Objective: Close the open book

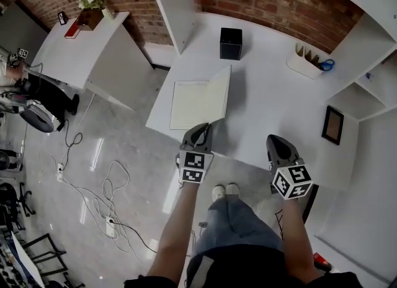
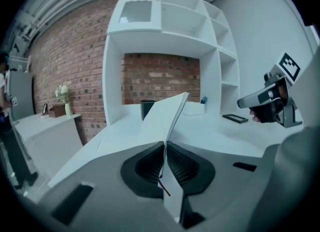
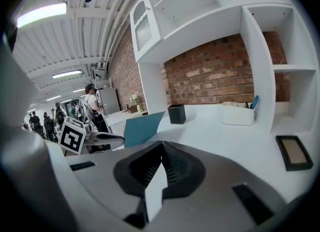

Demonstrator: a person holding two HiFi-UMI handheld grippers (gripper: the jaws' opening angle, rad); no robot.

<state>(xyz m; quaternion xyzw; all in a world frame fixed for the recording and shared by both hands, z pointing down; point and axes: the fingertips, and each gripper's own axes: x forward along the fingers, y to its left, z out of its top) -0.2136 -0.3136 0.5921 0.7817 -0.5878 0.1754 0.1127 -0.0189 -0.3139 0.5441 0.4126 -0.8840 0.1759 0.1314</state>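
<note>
An open book with pale cream pages (image 1: 195, 103) lies near the front left corner of the white tabletop (image 1: 267, 107), close to the edge where the person stands. Its left half rests flat. Its right half (image 1: 221, 91) stands nearly upright along the spine; the right gripper view shows the outer face of that half as bluish (image 3: 142, 128).

The left tongs (image 1: 200, 126) are pressed together on the near bottom corner of the raised half. In the left gripper view that leaf rises out of the pinch (image 2: 164, 148) and leans away up the middle of the picture (image 2: 167, 113). The right tongs (image 1: 275, 139) hang well apart to the right, over the front edge of the tabletop. Their jaws sit together with nothing between them (image 3: 161, 148).

The book's long axis follows the spine, which runs from the person's edge of the tabletop towards the brick wall. The left tongs point along that same line, so they grip the near end of the leaf and the rest of the book stretches away ahead of them. The flat half lies to the left of the spine. Closing therefore looks to call for tipping the held half leftward, over and down onto the flat pages. The left hand is much the nearer one and already has the hold.
</note>
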